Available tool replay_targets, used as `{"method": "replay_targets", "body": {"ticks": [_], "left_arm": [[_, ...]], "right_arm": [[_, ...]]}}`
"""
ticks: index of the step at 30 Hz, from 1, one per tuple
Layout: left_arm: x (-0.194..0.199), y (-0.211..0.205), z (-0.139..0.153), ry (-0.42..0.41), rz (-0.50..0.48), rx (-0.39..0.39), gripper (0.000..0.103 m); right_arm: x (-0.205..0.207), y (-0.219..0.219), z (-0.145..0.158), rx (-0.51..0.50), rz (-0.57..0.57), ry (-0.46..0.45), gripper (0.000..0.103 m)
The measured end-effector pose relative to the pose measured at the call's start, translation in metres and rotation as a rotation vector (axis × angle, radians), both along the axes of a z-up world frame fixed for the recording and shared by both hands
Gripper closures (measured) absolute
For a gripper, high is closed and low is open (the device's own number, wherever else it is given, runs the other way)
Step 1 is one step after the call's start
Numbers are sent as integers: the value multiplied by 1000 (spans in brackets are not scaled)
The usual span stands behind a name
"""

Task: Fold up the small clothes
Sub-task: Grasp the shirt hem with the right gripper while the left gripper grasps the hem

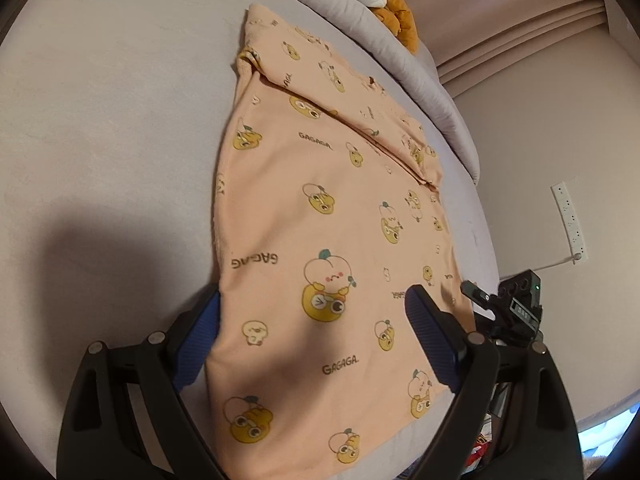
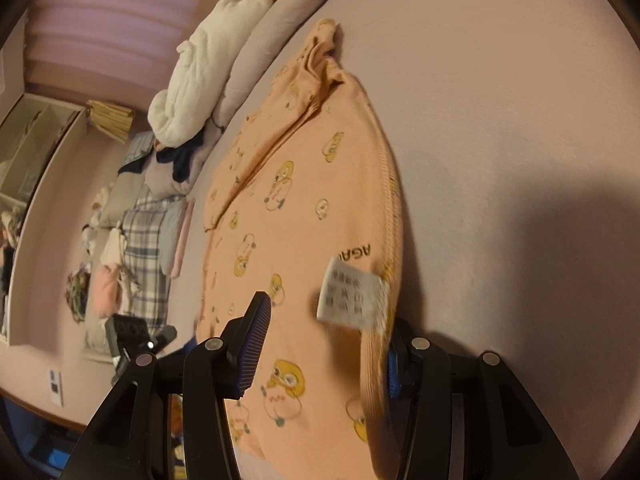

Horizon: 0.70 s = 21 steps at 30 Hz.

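Left tongs (image 1: 316, 316) gape wide over peach cartoon-print garment (image 1: 320, 220) on bed (image 1: 100, 120); right tongs (image 2: 324, 344) half-apart astride its ribbed hem w/ white label (image 2: 352, 296), grip unclear.

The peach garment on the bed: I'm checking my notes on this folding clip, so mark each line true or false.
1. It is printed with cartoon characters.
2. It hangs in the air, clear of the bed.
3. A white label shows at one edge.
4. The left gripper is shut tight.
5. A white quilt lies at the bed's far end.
1. True: the garment carries yellow cartoon figures.
2. False: it lies spread on the bed.
3. True: the label sits by the stitched hem.
4. False: the left gripper is wide open, straddling the cloth.
5. True: the quilt is bunched there.
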<state>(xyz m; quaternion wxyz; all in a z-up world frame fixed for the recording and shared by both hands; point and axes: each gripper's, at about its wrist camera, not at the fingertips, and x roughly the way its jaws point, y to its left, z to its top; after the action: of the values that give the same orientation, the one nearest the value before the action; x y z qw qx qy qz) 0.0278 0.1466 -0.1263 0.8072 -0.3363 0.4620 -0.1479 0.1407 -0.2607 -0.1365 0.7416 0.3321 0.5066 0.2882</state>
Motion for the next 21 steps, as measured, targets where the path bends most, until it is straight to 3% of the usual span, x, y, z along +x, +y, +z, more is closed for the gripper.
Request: {"method": "replay_targets", "body": {"ticks": [6,15,21], "left_arm": [[-19,5,-4,12,3,-75,20],[-62,-15,-4,14,-44,-66,21],[-66,-20,-5,18,-40,-77,21]], "right_arm": [[-6,-7,-4,36,3,26,62],[-48,-6,-5,45,38,57,65],[-64,-1,-5,59,41,73,65]]}}
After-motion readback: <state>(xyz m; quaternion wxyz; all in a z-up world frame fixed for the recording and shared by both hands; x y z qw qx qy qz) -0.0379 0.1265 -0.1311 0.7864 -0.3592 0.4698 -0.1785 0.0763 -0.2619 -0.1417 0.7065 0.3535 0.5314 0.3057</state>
